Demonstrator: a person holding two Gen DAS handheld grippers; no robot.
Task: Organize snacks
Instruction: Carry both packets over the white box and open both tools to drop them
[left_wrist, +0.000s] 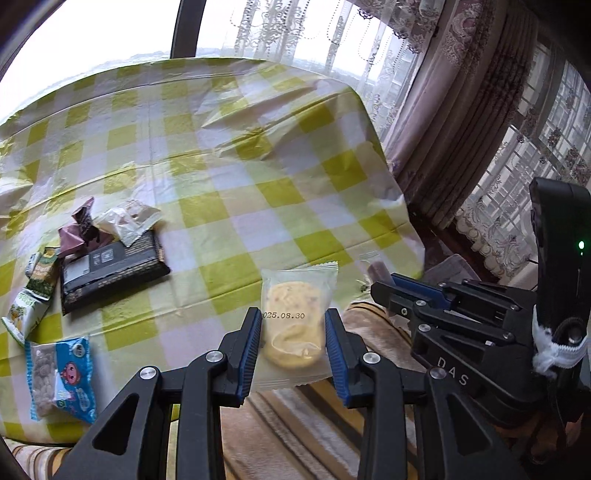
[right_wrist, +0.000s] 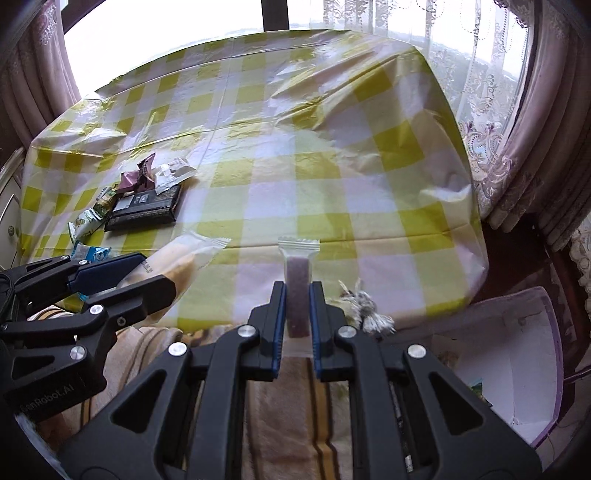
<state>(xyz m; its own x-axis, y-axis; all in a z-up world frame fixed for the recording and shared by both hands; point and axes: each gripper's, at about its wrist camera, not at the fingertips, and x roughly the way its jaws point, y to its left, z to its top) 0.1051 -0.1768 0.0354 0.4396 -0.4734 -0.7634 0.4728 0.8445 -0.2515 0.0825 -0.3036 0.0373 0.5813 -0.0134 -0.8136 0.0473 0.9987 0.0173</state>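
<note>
Black grippers (left_wrist: 293, 332), blue-padded fingers (left_wrist: 248, 339)

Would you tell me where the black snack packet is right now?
The black snack packet lies flat at the left of the checked tablecloth, under the brown wrapper and pale wrapper, beside the green packets.

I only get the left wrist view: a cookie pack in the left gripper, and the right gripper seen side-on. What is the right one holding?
Observer: The right gripper is shut on a narrow, clear-wrapped purplish bar, which stands upright between the pads.
Operator: Is there any container nearby to drop it in?
Observer: Yes. A white box with a purple rim sits low beside the table, off its right edge.
Operator: Is anything in it?
Observer: A small greenish scrap shows at the near edge. I cannot tell what it is, and the gripper hides the rest.
</note>
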